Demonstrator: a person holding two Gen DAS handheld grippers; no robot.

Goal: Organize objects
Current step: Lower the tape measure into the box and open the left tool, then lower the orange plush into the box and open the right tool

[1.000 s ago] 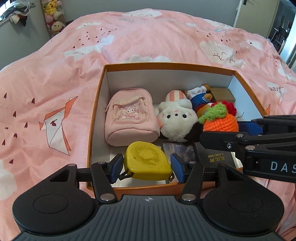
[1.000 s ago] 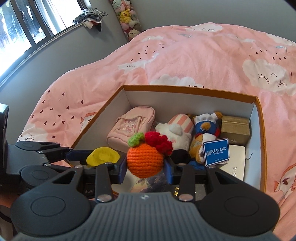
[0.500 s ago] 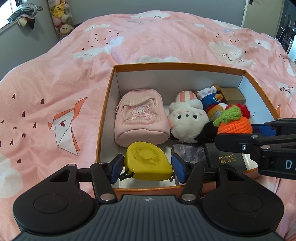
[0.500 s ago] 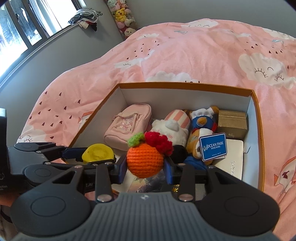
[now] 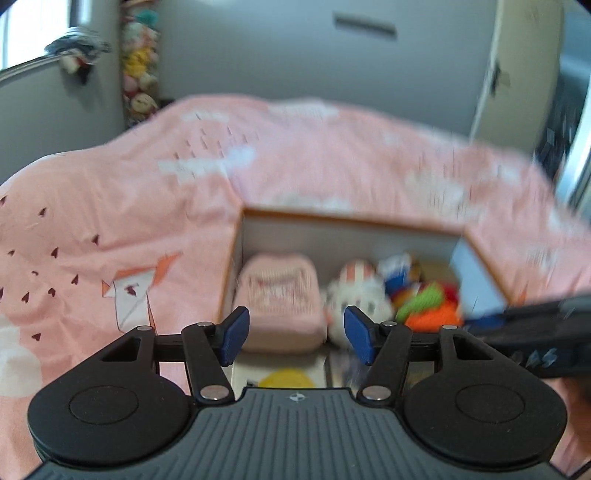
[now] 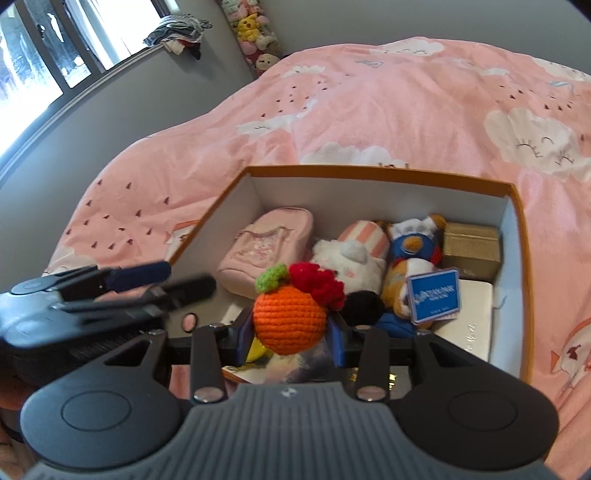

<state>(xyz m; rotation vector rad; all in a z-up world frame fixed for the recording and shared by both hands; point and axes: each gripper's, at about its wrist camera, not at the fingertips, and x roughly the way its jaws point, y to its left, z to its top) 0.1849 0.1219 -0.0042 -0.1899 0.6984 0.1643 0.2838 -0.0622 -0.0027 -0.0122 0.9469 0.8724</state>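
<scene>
Pink bedding [image 6: 369, 110] rings the box [image 6: 369, 173]; left hand-held gripper [image 5: 295, 334] opening, empty; right hand-held gripper [image 6: 291, 334] clasps crochet orange [image 6: 290, 319].

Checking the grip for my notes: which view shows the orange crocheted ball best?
The right wrist view: the orange crocheted ball sits sharp and large, clamped in the right gripper. The left wrist view shows it only as a blurred patch.

Pink cloud-print duvet [image 6: 388, 122], plushies [image 6: 255, 33] stacked in corner, clothes [image 6: 177, 35] on windowsill.
</scene>
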